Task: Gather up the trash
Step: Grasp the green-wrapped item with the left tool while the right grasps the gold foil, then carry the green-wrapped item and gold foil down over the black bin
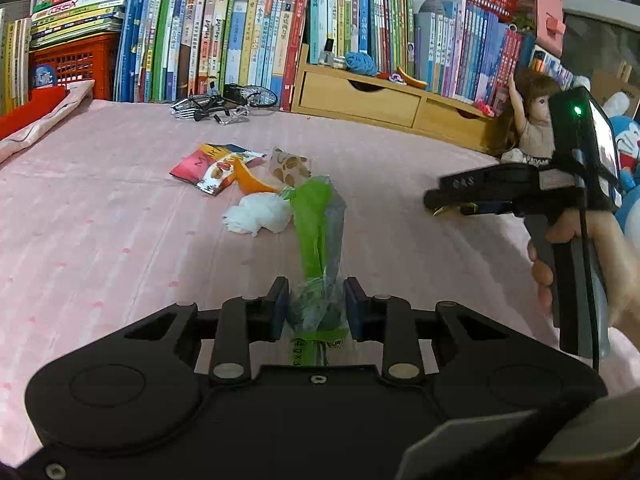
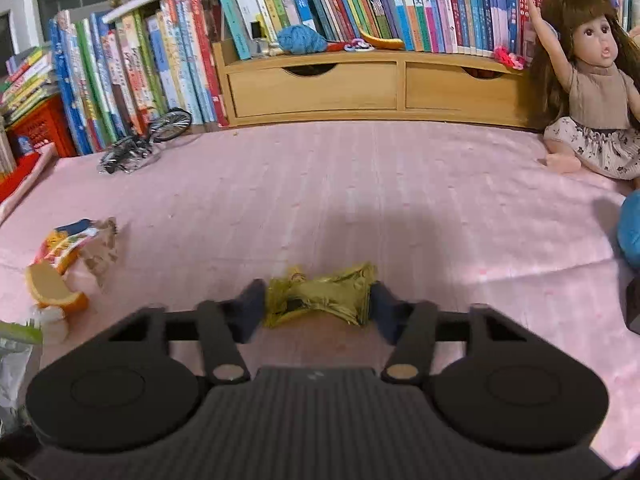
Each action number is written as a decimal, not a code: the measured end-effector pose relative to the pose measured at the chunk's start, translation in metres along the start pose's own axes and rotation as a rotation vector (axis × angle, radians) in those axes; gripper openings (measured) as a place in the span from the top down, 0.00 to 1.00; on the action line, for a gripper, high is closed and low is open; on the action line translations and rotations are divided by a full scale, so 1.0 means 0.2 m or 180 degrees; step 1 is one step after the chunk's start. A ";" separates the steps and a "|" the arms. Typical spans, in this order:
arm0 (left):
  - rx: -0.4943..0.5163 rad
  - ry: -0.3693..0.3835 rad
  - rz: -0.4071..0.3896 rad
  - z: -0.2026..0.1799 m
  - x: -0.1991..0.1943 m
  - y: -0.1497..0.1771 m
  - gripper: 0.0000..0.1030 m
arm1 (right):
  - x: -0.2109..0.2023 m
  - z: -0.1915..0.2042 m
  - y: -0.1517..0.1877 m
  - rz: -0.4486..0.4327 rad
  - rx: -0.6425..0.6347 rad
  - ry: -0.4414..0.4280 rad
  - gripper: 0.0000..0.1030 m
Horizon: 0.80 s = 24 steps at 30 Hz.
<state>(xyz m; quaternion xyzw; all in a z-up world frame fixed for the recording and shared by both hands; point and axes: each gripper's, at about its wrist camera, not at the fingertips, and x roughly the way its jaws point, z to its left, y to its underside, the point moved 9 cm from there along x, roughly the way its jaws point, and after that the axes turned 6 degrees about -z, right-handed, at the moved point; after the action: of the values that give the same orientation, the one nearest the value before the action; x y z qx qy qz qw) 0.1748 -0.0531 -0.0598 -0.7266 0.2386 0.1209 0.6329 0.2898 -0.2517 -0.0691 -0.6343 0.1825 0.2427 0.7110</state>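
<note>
Left claw [image 1: 317,304] first: from its own camera I see its pads closed in against a clear bag [image 1: 320,240] with green print, which stretches away from the fingers across the pink sheet [image 1: 120,240]. Beyond its far end lie a tissue [image 1: 258,214], an orange peel [image 1: 250,182] and snack wrappers [image 1: 216,168]. My right hand [image 1: 576,256] shows at the edge of that view.

On the right camera, my right claw [image 2: 318,306] stands about half shut, its pads touching both ends of a gold wrapper [image 2: 320,296] on the sheet. Whether they press I cannot tell; the fingers are blurred. A doll [image 2: 592,92] sits by the books [image 2: 360,0].
</note>
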 end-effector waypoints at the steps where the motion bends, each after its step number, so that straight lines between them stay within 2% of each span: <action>1: -0.0020 0.0002 -0.0013 0.01 -0.02 -0.01 0.73 | -0.03 -0.01 0.00 -0.0029 0.0025 -0.0016 0.58; 6: -0.0091 0.0001 -0.0138 0.03 -0.16 -0.04 0.73 | -0.20 -0.02 0.02 -0.0151 0.0101 -0.0145 0.59; 13: -0.0048 -0.0007 -0.0247 0.03 -0.38 -0.03 0.73 | -0.52 0.11 0.10 -0.0324 -0.0137 -0.0437 0.59; 24: -0.0029 0.0046 -0.0149 -0.01 -0.68 0.16 0.73 | -0.94 0.33 0.38 -0.0405 -0.0327 -0.0761 0.58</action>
<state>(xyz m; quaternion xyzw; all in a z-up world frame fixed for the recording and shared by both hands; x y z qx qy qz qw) 0.0407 -0.0316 -0.0223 -0.7357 0.2256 0.1020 0.6305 0.0895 -0.2014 -0.0157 -0.6467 0.0433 0.2800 0.7082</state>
